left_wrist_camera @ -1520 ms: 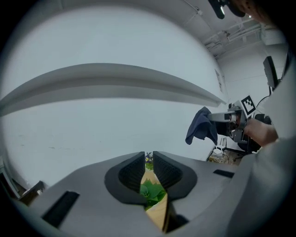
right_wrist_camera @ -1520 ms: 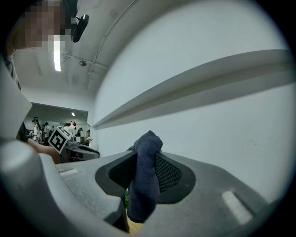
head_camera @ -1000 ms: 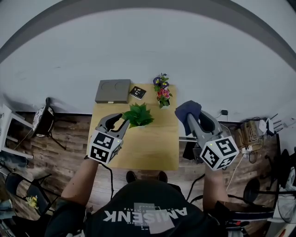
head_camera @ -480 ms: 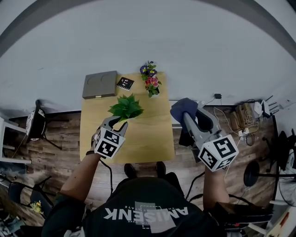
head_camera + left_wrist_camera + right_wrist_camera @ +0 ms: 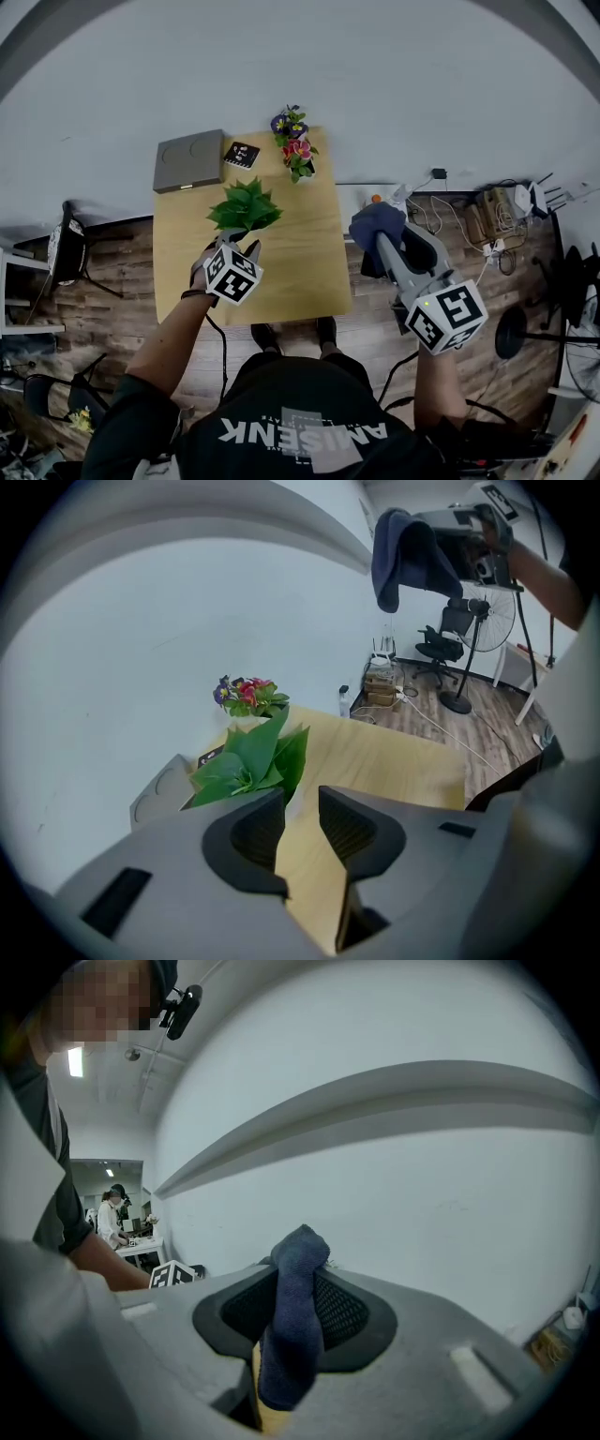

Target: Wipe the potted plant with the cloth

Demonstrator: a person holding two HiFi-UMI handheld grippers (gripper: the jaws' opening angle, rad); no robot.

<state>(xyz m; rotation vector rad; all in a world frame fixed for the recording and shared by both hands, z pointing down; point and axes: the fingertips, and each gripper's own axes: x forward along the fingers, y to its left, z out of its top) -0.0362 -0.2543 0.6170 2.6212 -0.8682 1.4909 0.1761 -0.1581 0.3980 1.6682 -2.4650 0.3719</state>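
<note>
Potted plant (image 5: 244, 206): stands on the worktop (image 5: 309, 272), about its middle, slightly toward the left edge. Looks light and easy to tip, with soft leaves that bend and could tear; best steadied low at the pot, not by the foliage. Left gripper (image 5: 300, 799): hovers over the worktop just short of the plant, jaws apart, nothing between them. Right gripper (image 5: 298, 1283): clamps the limp dark-blue cloth (image 5: 373, 223) beyond the worktop's right edge.

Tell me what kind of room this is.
Probably an office or lab workroom: a small wooden table stands against a plain white wall, a desk chair and a standing fan are on the wood floor, and a loose cable trails across it.
</note>
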